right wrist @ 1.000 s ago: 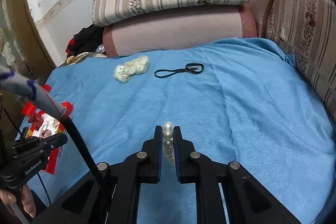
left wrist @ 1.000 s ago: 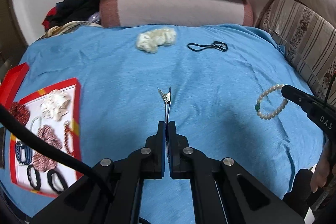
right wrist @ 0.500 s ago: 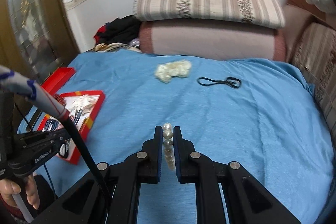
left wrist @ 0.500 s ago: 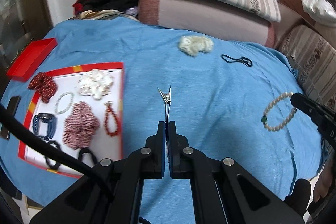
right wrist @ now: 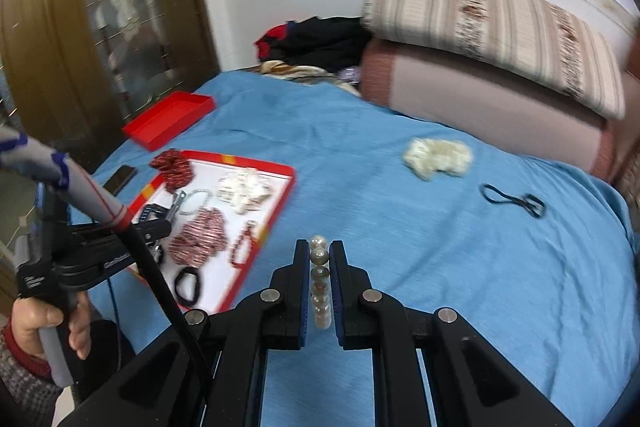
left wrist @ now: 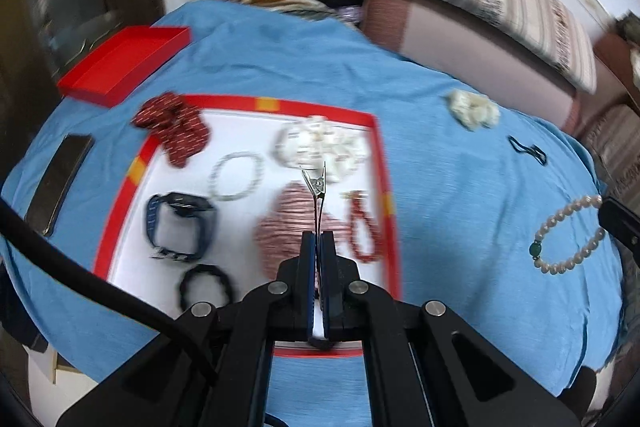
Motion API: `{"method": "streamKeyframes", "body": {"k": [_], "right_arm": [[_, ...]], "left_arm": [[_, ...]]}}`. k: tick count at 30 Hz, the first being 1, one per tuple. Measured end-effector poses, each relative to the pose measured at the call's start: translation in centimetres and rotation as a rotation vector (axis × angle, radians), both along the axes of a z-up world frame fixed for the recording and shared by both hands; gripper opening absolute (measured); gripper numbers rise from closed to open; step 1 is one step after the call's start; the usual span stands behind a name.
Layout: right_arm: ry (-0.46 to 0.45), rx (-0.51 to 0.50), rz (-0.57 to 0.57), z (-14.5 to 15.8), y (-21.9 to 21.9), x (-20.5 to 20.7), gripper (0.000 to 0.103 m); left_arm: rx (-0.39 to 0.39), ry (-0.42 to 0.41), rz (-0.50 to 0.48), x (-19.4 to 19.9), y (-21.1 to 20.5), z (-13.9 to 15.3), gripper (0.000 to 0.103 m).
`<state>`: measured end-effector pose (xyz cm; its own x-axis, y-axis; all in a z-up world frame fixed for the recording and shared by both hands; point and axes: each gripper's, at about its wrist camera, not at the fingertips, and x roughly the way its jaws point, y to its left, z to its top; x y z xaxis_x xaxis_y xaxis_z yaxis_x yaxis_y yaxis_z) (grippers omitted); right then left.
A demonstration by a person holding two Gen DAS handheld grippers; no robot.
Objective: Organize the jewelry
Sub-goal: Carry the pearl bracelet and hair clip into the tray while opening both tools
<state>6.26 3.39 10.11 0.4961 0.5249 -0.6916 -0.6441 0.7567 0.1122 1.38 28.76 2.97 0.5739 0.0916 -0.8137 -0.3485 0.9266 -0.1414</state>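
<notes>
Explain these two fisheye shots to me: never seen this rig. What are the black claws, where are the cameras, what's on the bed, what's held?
No robot here: a person holds a two-finger gripper in each hand, with a fisheye camera on each looking along its fingers.

The left wrist view shows the left gripper shut on a thin metal hair clip. The right wrist view shows the right gripper shut on a pearl bracelet; the left view shows that bracelet hanging at its right edge.

Below is a blue bedspread. On it lies a red-rimmed tray holding scrunchies, bracelets and hair ties. Loose on the spread are a cream scrunchie and a black hair tie. A red lid lies beyond the tray.
</notes>
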Motion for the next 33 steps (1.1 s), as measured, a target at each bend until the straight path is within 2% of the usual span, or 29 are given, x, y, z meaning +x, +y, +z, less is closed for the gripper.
{"method": "streamKeyframes", "body": {"k": [7, 13, 18, 24, 27, 33], "right_arm": [[0.007, -0.014, 0.111, -0.4, 6.4, -0.5, 0.011], [0.013, -0.027, 0.189, -0.9, 11.6, -0.4, 0.011], [0.034, -0.019, 0.233, -1.4, 15.8, 0.7, 0.011], [0.120, 0.018, 0.258, -3.3, 19.8, 2.8, 0.011], [0.194, 0.043, 0.248, -5.0, 21.2, 4.3, 0.011], [0.271, 0.023, 0.193, -8.2, 21.3, 6.2, 0.011]], "left_arm": [[-0.041, 0.019, 0.029, 0.9, 5.4, -0.7, 0.002], [-0.040, 0.035, 0.022, 4.2, 9.1, -0.8, 0.002], [-0.036, 0.078, 0.025, 7.6, 12.0, -2.1, 0.002], [-0.055, 0.118, 0.018, 10.7, 14.2, -4.2, 0.002], [-0.060, 0.128, 0.010, 11.9, 14.8, -5.1, 0.002], [-0.058, 0.163, -0.009, 13.7, 14.5, -6.9, 0.002]]}}
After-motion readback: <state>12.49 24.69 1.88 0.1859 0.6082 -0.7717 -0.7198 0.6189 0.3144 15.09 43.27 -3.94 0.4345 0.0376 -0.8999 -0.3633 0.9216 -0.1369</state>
